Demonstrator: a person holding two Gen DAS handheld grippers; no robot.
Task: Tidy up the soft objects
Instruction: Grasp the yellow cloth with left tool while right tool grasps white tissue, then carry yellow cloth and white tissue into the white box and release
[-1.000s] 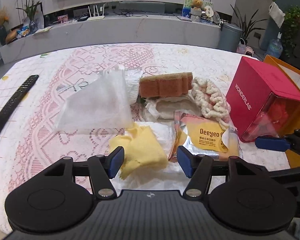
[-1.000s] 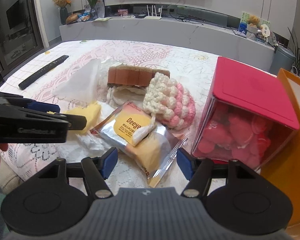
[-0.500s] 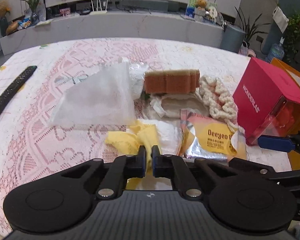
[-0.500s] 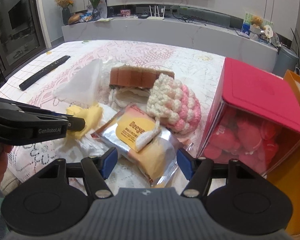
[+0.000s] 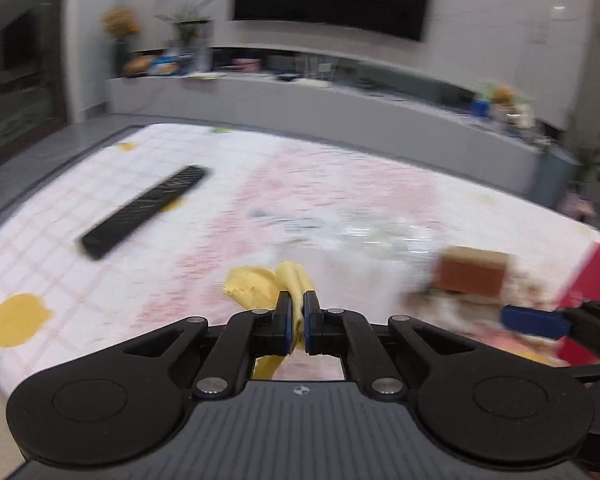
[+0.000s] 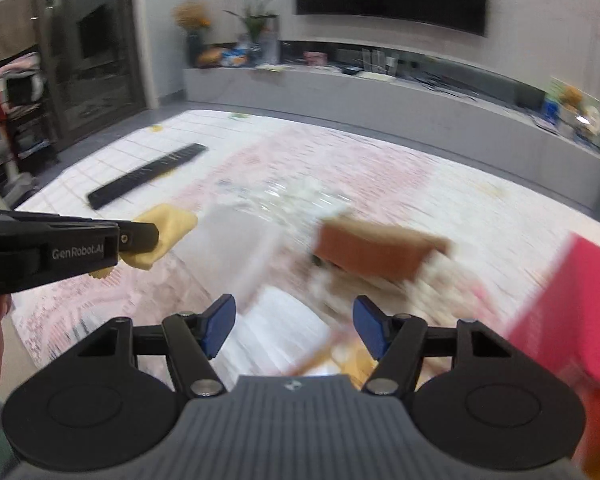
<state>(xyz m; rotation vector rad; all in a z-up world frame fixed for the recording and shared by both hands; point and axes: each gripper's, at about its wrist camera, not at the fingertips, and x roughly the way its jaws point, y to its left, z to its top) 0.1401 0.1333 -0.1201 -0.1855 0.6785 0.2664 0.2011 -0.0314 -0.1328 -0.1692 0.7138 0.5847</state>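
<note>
Motion-blurred lace counter (image 5: pixel 340 184), pile indistinct; my left tool (image 5: pixel 296 322) clamps yellow cloth (image 5: pixel 256 284), right tool (image 6: pixel 294 326) gapes empty.

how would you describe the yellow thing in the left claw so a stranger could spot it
Start at the white and pink lace tablecloth, with a black remote lying on it. The left claw is shut on a crumpled yellow cloth to the left of the brown sponge. It is the only plain yellow soft item.
</note>
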